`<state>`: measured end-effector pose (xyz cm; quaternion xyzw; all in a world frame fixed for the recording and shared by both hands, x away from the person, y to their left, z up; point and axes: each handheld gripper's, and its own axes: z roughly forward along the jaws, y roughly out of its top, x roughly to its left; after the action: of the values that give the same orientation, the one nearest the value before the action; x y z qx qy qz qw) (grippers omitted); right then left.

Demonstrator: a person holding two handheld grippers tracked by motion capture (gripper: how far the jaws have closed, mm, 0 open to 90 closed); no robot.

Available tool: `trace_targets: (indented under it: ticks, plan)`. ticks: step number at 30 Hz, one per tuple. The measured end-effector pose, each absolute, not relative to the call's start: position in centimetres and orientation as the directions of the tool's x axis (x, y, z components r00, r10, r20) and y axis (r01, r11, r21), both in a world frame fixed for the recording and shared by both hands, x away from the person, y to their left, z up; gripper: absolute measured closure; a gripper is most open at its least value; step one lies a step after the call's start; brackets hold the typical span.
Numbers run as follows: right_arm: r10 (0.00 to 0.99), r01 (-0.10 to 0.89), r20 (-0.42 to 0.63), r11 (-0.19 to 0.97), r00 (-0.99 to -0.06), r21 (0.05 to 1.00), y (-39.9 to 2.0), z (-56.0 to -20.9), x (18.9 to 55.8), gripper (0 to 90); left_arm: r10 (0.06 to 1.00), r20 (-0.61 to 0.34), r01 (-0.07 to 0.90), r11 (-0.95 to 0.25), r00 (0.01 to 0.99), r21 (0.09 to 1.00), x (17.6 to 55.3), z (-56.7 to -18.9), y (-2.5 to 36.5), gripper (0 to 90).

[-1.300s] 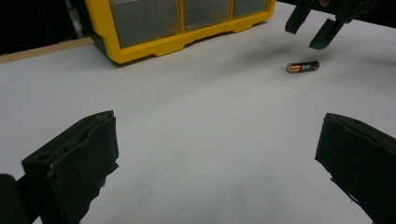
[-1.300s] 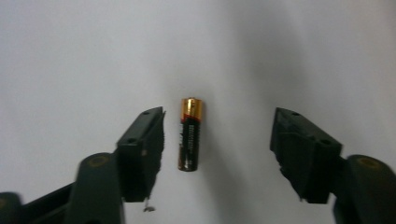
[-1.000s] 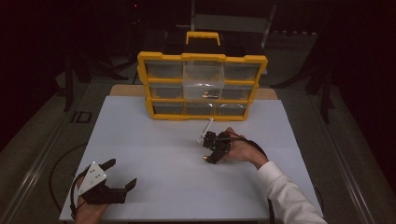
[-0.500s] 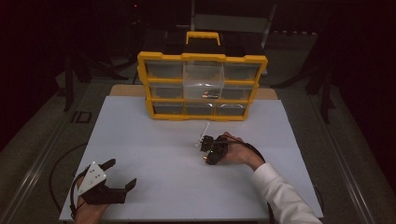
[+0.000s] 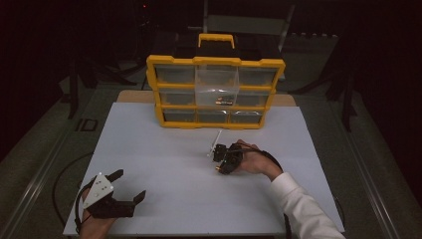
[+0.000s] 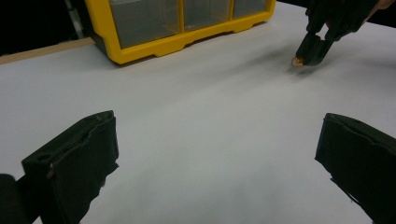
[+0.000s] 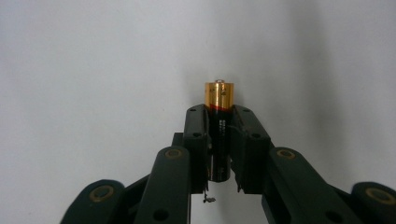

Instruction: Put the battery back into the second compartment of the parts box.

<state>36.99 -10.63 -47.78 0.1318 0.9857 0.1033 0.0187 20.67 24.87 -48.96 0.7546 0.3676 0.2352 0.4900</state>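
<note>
Right gripper pinches a battery on the white table; left gripper idle, jaws spread.

High view: right gripper (image 5: 222, 167) low at mid-table, its jaws just closed, near the yellow organizer (image 5: 215, 92); left gripper (image 5: 130, 186) at the near left corner.
Left gripper view: own jaws wide apart over the table (image 6: 196, 140); battery (image 6: 296, 61) tip far right.
Right gripper view: battery (image 7: 219, 126) clamped lengthwise, gold end poking out.
</note>
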Motion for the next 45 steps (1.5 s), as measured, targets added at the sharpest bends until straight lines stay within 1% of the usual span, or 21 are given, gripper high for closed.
trace_targets:
  ticks: [4,16,21,24,28,38,40,44,45]
  plan:
    - [0.237,0.228,-0.012,0.947,-0.971,0.228,-10.6,-46.8,37.0,76.9,0.786,-0.008,0.326,-0.247,0.618,0.912,20.7,-49.0,24.9,0.1]
    - [0.249,0.238,0.002,0.921,-0.968,0.307,-10.4,-43.1,37.2,76.8,0.785,-0.007,0.326,-0.25,0.619,0.912,20.7,-49.0,24.8,0.1]
    - [0.236,0.222,0.0,0.911,-0.972,0.347,-10.3,-41.3,37.3,76.9,0.784,-0.006,0.327,-0.251,0.62,0.911,20.7,-49.0,24.8,0.1]
    - [0.233,0.216,-0.007,0.912,-0.972,0.348,-10.3,-40.5,37.2,76.9,0.785,-0.008,0.326,-0.249,0.62,0.912,20.7,-49.0,24.8,0.1]
    - [0.215,0.191,-0.024,0.907,-0.976,0.374,-10.3,-39.1,37.5,76.9,0.784,-0.008,0.326,-0.249,0.621,0.912,20.7,-49.0,24.8,0.1]
    - [0.25,0.214,-0.031,0.879,-0.968,0.425,-10.6,-35.9,38.0,76.9,0.784,-0.007,0.325,-0.25,0.621,0.912,20.7,-49.0,24.8,0.1]
    - [0.258,0.215,-0.038,0.87,-0.965,0.443,-10.8,-34.6,38.2,76.9,0.785,-0.008,0.327,-0.249,0.62,0.912,20.7,-49.0,24.8,0.1]
    - [0.258,0.213,-0.039,0.863,-0.965,0.457,-10.9,-33.8,38.3,76.8,0.784,-0.007,0.325,-0.25,0.621,0.912,20.7,-49.0,24.8,0.1]
    - [0.276,0.226,-0.037,0.853,-0.961,0.47,-11.1,-32.4,38.4,76.8,0.785,-0.005,0.323,-0.249,0.62,0.913,20.7,-49.0,24.8,0.1]
